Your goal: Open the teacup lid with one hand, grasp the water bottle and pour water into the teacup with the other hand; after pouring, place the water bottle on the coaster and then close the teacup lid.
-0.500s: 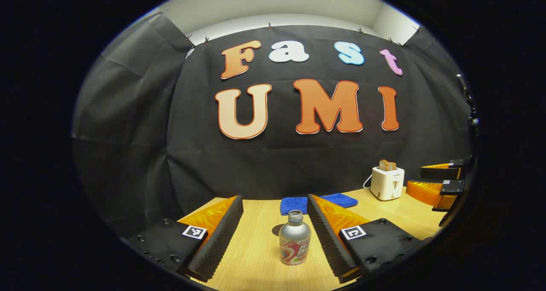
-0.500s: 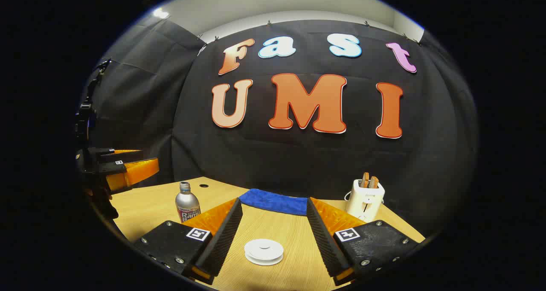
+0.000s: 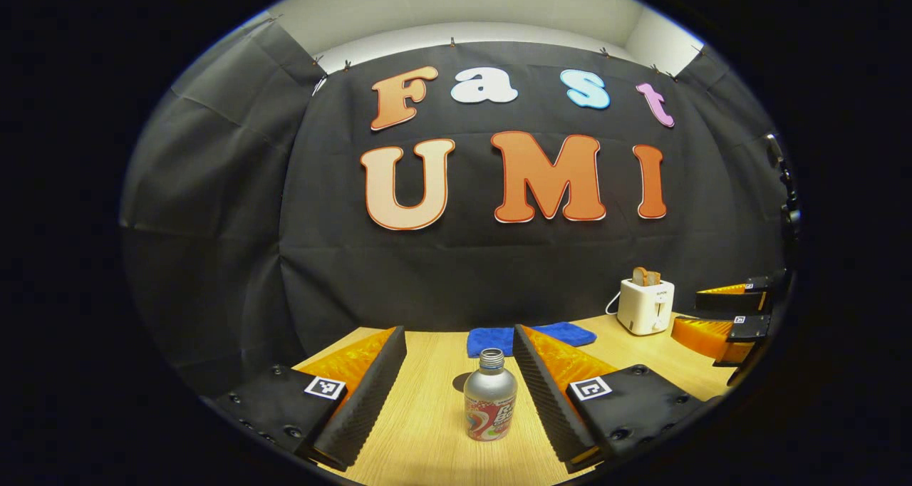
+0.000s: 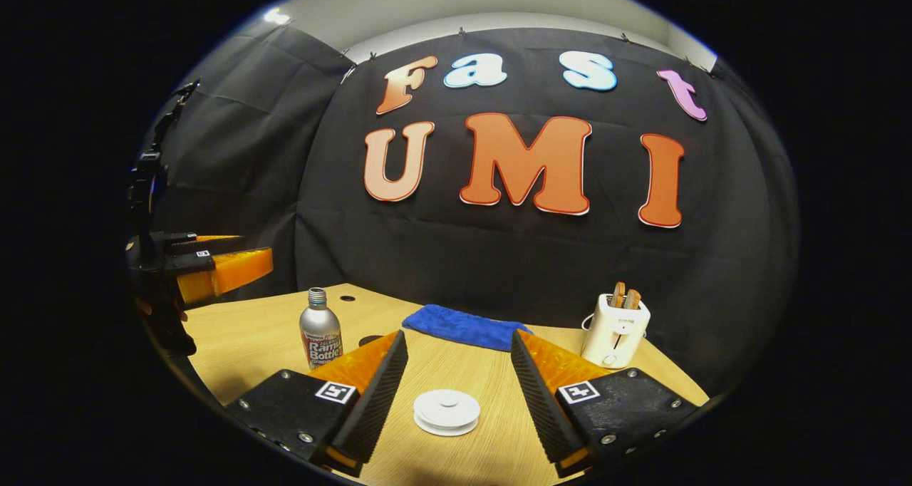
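Observation:
A silver water bottle (image 3: 490, 397) with a coloured label and no cap stands upright on the wooden table (image 3: 427, 429). It is between the fingers of my open left gripper (image 3: 459, 333), which do not touch it. The bottle (image 4: 320, 329) also appears left of my right gripper (image 4: 457, 336). That gripper is open, and the white round teacup lid (image 4: 447, 410) lies on the table between its fingers, untouched. The cup under the lid is hardly visible. A dark round patch (image 4: 369, 340), perhaps the coaster, lies beside the bottle, partly behind my finger.
A folded blue cloth (image 4: 463, 326) lies at the back of the table. A white toaster (image 4: 616, 329) holding toast stands at the back right. The other gripper (image 3: 734, 313) hovers at the right in the left gripper view, and the left one (image 4: 214, 265) at the left in the right gripper view.
The right gripper view has shifted slightly, so the lid sits a little higher between the fingers. In the left gripper view the right gripper has drifted rightward. The bottle has not moved.

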Demonstrator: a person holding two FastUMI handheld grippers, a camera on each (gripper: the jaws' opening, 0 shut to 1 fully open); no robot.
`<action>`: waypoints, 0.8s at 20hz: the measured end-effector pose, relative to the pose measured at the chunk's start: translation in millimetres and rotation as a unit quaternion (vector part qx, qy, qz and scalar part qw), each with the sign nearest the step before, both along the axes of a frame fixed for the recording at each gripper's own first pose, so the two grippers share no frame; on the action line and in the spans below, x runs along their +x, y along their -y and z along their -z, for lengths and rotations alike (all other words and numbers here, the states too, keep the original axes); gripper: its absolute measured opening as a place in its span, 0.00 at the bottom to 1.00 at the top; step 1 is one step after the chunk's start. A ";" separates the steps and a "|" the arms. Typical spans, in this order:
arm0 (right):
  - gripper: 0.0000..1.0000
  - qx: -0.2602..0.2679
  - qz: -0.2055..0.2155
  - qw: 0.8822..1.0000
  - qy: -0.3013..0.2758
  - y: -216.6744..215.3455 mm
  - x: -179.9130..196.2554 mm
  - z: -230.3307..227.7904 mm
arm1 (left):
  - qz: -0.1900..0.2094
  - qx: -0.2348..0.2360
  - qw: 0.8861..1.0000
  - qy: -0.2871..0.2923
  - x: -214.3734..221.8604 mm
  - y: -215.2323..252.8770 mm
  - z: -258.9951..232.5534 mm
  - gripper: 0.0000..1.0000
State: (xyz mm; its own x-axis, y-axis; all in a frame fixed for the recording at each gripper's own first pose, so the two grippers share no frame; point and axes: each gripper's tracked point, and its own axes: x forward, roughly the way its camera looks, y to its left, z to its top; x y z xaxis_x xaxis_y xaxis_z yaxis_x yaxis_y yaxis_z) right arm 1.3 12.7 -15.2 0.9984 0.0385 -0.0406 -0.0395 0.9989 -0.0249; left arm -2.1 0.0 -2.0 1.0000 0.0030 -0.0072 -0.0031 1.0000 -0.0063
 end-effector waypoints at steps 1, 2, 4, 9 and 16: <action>0.85 0.001 0.000 1.000 -0.004 -0.8 0.7 2.8 | 0.001 0.001 1.000 -0.001 -0.6 0.3 0.0 1.00; 0.85 0.001 -0.001 1.000 -0.009 -1.8 0.9 5.9 | 0.001 0.002 1.000 -0.001 -1.3 1.5 1.2 1.00; 0.84 0.002 -0.002 1.000 -0.017 -2.9 3.8 12.1 | 0.001 0.005 1.000 -0.002 -0.5 1.7 1.7 1.00; 0.83 0.009 -0.013 0.999 -0.045 -10.9 13.3 33.5 | 0.002 0.010 1.000 -0.007 0.7 3.9 7.3 1.00; 0.73 0.007 -0.016 0.995 -0.095 -19.2 32.7 73.8 | -0.003 0.014 1.000 -0.025 3.7 1.2 23.9 1.00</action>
